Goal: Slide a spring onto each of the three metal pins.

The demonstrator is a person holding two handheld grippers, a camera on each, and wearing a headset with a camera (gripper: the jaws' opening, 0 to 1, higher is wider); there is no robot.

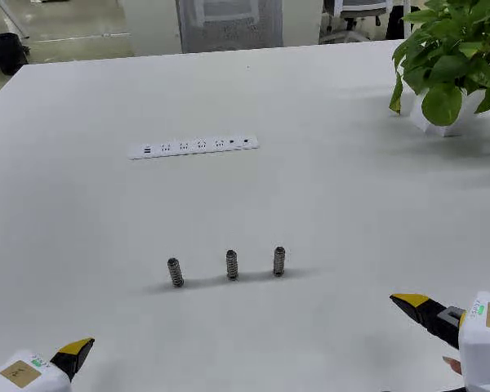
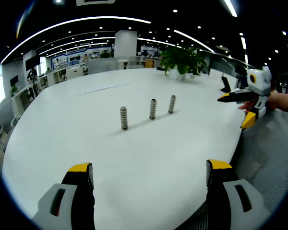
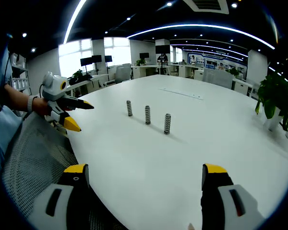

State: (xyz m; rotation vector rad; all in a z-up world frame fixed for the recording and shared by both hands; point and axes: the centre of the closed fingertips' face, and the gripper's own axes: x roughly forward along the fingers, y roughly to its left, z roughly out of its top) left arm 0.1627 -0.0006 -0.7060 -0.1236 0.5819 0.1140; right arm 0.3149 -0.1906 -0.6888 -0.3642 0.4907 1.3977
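Nearest, in the bottom left corner of the head view, the left gripper pokes up with a yellow tip. In its own view, its jaws are spread wide with nothing between them. The right gripper sits in the lower right of the head view. Its jaws are also parted and empty in its own view. Both grippers hang at the near edge of the white table, well apart from each other.

Beyond them, a stretch of tabletop separates the grippers from the work. Just below the middle of the head view, three coils stand upright in a short row: the left spring, the middle spring and the right spring. They are near one another but not touching, and each casts a small shadow. What each one is threaded on is too small to tell.

Farther back, above the row and left of centre, a white power strip lies flat. A potted plant stands in the upper right corner. A grey mesh chair shows past the far edge at top centre.
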